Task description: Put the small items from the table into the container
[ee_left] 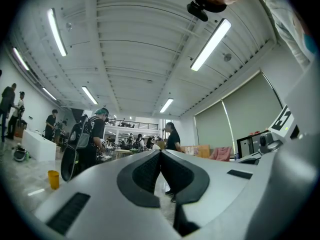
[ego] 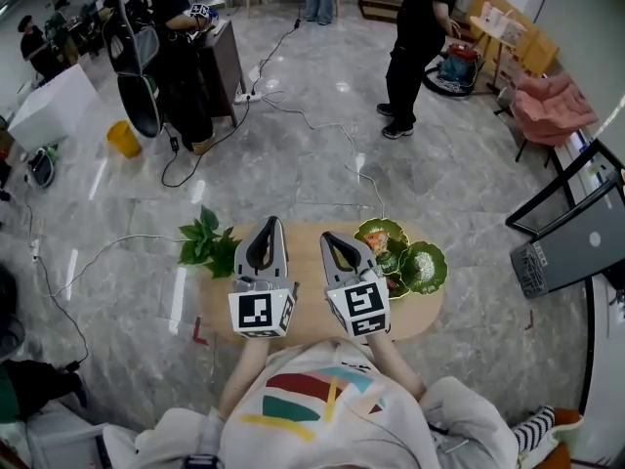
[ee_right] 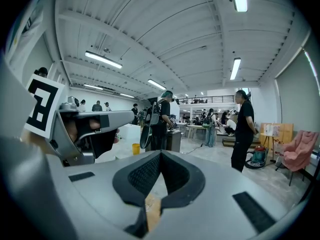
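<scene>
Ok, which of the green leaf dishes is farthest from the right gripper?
The dish at the table's right end, with pale stuff in its middle. The other dishes lie between it and the right gripper.

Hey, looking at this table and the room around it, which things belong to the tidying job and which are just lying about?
Job:
oval wooden table
cluster of green leaf-shaped dishes
left gripper and right gripper, both shut

Lying about:
green leafy sprig, possibly
yellow bucket
pink armchair
grey laptop
</scene>
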`<state>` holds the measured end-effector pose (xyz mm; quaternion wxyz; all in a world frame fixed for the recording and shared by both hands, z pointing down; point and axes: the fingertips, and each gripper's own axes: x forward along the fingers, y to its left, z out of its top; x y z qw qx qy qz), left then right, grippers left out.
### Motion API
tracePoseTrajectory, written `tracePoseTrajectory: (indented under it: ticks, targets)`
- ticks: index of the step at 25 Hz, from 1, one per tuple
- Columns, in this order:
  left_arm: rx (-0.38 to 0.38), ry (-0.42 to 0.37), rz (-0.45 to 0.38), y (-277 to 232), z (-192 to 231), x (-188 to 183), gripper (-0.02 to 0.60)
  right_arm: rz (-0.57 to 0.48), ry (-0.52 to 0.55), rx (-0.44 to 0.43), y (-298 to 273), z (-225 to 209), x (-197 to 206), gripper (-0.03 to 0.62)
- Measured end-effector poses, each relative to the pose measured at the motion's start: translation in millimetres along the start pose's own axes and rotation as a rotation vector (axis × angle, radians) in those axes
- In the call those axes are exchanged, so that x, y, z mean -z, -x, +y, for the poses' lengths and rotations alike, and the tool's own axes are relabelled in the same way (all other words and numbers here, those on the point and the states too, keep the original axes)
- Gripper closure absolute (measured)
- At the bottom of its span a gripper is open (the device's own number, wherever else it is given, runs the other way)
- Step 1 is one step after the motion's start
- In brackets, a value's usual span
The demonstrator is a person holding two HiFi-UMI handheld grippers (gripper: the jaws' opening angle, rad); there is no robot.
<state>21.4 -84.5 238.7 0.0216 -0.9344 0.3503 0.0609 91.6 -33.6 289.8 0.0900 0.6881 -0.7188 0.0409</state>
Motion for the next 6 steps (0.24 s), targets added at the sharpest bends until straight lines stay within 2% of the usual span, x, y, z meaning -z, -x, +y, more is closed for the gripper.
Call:
tracePoseTrajectory:
  ticks: [6]
  targets:
    - [-0.008, 0.006, 0.006, 4.8, 10.3, 5.7, 0.574, 0.016, 0.018, 0.009, -3.9, 5.8, 7.1, 0.580]
